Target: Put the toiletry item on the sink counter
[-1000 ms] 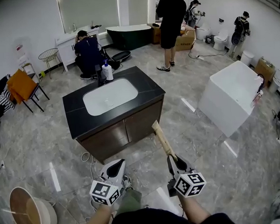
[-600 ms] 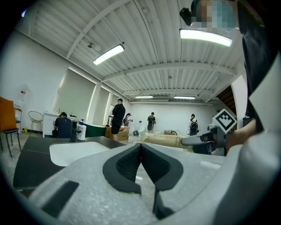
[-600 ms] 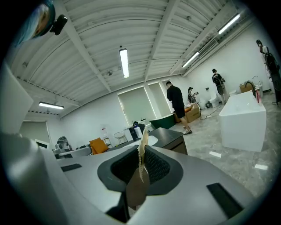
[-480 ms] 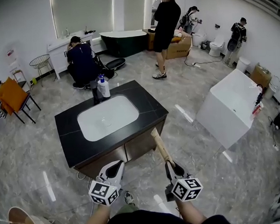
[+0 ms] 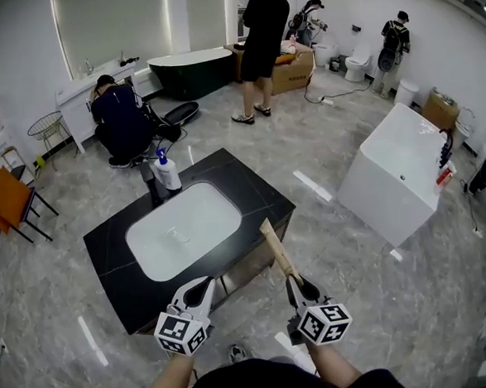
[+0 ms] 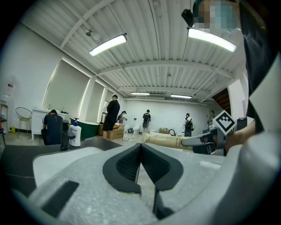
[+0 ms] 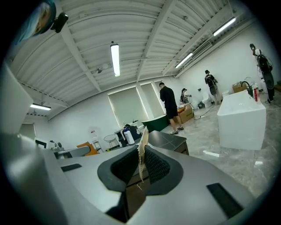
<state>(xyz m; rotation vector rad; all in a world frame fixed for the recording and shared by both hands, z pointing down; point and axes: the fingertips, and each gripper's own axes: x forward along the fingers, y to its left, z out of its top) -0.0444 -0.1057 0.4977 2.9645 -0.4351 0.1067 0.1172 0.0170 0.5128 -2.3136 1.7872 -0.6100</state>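
The long, slim toiletry item in a tan paper sleeve [image 5: 277,246] is pinched at its near end by the right gripper [image 5: 292,281], whose ribbed pads press on the flat sleeve from both sides, as the right gripper view shows [image 7: 142,149]. Its long axis runs away from the person, leaning slightly left, and in the head view the far tip reaches the near right edge of the black stone sink counter [image 5: 255,184]. The counter lies ahead and to the left, so the right gripper is the nearer one and probably only needs to carry forward and down. The left gripper [image 5: 201,287] hangs beside it, pads pressed together on nothing. The bare black strip right of the oval white basin [image 5: 183,228] looks the roomiest landing place; the white pump bottle [image 5: 167,171] stands well apart at the far left rim. A white freestanding tub [image 5: 399,170] sits clear on the right.
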